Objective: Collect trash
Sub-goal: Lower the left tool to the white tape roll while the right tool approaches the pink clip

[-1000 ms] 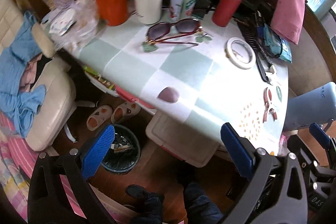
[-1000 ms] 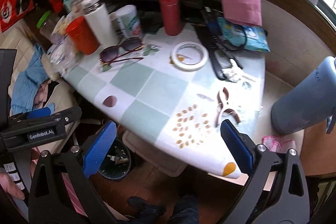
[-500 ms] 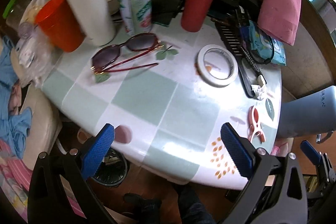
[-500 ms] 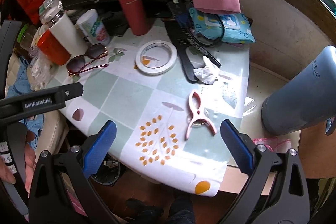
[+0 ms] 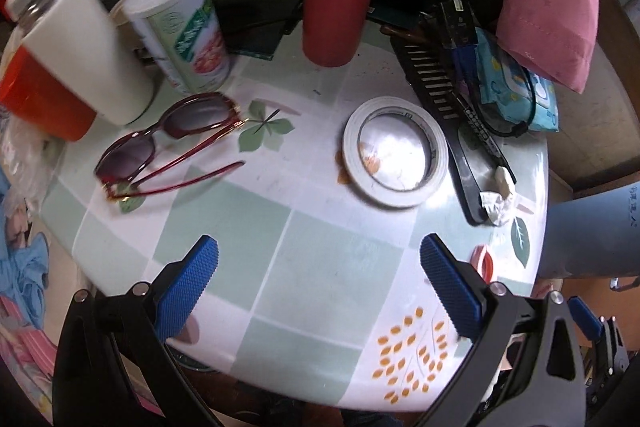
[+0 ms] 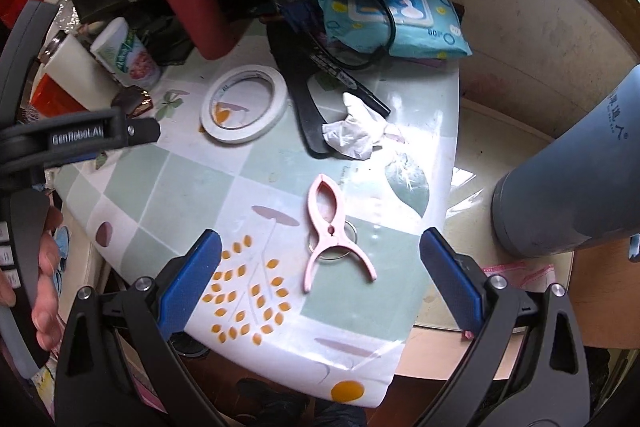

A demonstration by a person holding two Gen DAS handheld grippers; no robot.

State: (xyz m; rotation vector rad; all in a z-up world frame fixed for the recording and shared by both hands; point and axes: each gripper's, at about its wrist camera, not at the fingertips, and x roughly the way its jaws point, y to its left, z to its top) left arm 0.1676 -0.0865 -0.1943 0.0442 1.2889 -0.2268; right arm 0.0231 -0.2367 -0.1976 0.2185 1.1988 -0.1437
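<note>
Where tissue [image 6: 354, 131] lies, checkered tablecloth [image 6: 192, 183].

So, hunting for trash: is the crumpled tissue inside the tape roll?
No, the crumpled tissue lies outside the tape roll, against the black comb.

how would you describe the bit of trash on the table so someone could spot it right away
Start at the white tape roll in the middle of the checked table. Just right of it lies a long black comb; the crumpled white tissue sits at the comb's near end. It is the only wrinkled, shapeless thing there, unlike the smooth pink clothes peg nearby.
</note>
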